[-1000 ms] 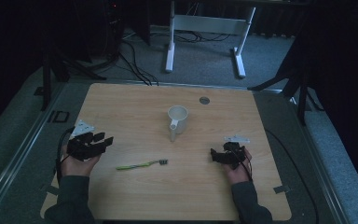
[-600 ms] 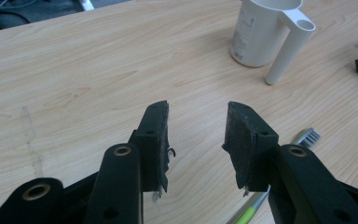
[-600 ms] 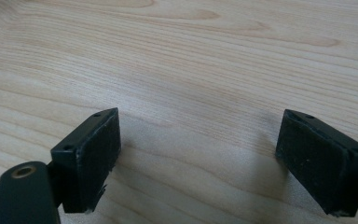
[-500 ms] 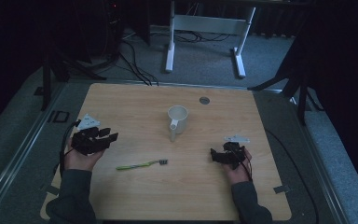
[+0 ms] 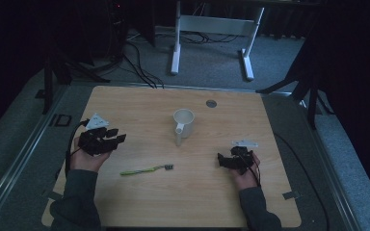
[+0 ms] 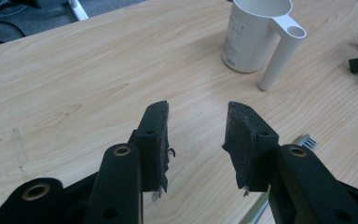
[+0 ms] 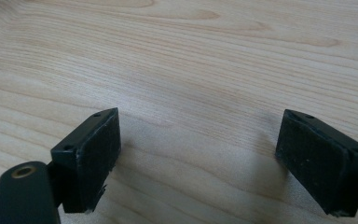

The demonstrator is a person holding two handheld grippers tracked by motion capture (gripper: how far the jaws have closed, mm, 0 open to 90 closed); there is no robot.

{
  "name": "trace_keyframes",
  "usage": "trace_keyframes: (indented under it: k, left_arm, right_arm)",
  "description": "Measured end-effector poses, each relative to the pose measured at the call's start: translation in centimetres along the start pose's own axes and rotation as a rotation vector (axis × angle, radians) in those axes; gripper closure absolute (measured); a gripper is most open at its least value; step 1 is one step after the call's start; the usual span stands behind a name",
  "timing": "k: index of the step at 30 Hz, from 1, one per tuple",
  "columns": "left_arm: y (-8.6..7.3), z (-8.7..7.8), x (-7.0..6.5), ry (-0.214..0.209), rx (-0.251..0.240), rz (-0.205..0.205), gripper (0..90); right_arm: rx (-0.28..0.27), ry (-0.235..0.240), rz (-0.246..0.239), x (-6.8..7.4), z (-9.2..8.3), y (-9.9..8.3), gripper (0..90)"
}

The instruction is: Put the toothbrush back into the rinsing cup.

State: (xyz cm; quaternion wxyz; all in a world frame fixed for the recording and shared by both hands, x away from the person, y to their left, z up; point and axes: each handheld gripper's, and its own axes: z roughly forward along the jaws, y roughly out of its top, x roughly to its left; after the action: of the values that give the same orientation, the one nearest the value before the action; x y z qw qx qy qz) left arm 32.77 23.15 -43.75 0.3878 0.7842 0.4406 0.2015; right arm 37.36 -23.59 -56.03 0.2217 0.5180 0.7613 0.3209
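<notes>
High view: the left gripper (image 5: pixel 118 137) hangs with its jaws spread and empty, pointing toward the middle of the table, and the right gripper (image 5: pixel 221 161) rests low near the table's right side, jaws also wide apart and holding nothing. The toothbrush (image 5: pixel 144 170) lies flat on the wood just ahead of and below the left gripper's jaws, between the two grippers, its bristle head turned toward the right gripper. The white cup (image 5: pixel 183 123) stands upright beyond both, its tube-like handle on the near side.

Nothing looks grasped or placed yet; judging by the layout, the brush has still to be picked up and probably carried to the cup, so the work seems to be at its very start.

The table (image 5: pixel 139 103) is pale wood grain with a small round grommet (image 5: pixel 211 103) past the cup. Around it the room is dim: grey carpet, trailing cables, and a white desk frame (image 5: pixel 212 24) at the back.
</notes>
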Motion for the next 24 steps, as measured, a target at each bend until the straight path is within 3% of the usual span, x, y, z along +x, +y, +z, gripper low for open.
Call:
trace_keyframes:
  k: [10, 24]
  left_arm:
    - [0.7, 0.2, -0.1, 0.016, 0.017, 0.037, 61.1]
    - [2.1, -0.2, 0.3, 0.002, 0.024, 0.075, 62.9]
  right_arm:
    - [0.0, 0.0, 0.0, 0.0, 0.0, 0.0, 13.5]
    - [0.0, 0.0, 0.001, 0.0, 0.0, 0.0, 13.5]
